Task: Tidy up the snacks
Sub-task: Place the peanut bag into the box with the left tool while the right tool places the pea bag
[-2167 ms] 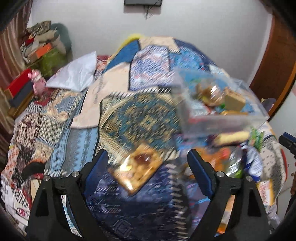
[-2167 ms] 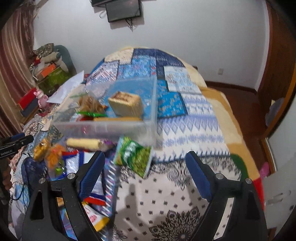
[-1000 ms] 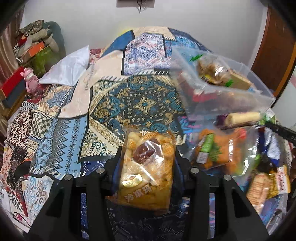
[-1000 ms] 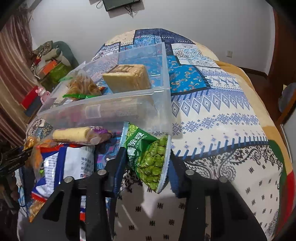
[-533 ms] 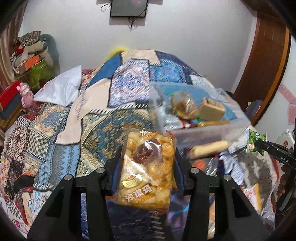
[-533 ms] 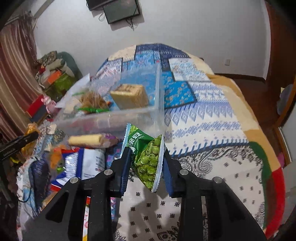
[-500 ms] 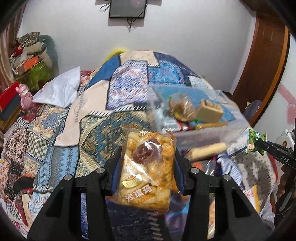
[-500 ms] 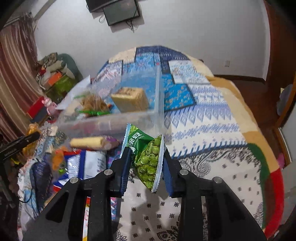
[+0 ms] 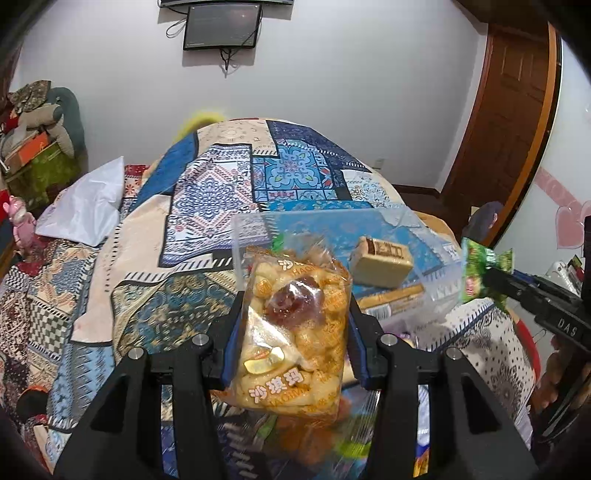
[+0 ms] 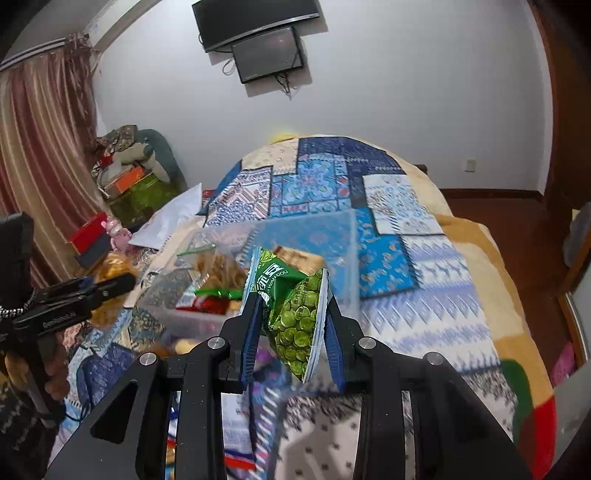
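— Left wrist view first: what do we have closest to us?

— Our left gripper (image 9: 291,328) is clamped on the yellow sachima packet (image 9: 295,332), pads on its two long sides so the bag hangs upright and clear of the loose snack pile (image 9: 314,435) beneath it.

— And on the other side?

— Our right gripper (image 10: 290,325) is closed tight on the green pea packet (image 10: 295,314), pinching the flat bag edge-on; we judge that a thin pouch needs such a narrow squeeze to avoid slipping.

— Why do we hold both in the air?

— Just beyond them sits the clear plastic bin (image 9: 436,280) on the patchwork bedspread (image 9: 221,192). It already holds a tan wrapped cake (image 9: 380,264) and other packets, so we take it as the collecting place, and both packets are poised above its near wall, ready to go in.

— Anything farther back?

— A white pillow (image 9: 85,206) at the left, then the wall-mounted screen (image 9: 221,26). Neither matters to the sorting.
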Tool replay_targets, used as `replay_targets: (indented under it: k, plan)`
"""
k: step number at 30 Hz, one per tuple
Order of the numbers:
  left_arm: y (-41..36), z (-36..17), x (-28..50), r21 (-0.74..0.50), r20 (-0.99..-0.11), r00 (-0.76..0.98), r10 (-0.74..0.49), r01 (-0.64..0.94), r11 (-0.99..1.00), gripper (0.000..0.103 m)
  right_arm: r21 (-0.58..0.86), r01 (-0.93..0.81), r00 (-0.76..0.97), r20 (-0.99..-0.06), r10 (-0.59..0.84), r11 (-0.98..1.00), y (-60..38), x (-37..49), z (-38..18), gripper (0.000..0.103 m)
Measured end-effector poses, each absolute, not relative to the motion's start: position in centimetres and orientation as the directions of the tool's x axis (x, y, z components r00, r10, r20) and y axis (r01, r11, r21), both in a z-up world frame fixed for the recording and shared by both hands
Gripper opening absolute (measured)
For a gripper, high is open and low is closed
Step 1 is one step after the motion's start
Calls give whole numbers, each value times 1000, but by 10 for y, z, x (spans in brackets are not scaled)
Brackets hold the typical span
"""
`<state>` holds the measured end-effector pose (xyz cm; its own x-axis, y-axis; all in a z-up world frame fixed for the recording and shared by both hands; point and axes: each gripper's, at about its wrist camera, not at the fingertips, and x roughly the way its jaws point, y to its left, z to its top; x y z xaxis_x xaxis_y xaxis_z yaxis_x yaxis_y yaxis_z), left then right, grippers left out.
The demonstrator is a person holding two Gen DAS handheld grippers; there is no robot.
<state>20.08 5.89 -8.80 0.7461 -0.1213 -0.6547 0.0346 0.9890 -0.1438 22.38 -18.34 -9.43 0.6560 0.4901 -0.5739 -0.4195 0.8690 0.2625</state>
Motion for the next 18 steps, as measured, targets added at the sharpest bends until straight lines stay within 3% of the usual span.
replay_targets:
  k: [18]
  plan:
    - [47,-122,266,-170,-690,710,-140,30,985,46,265,-478,586,-614,529,837,-120,269,-123,29]
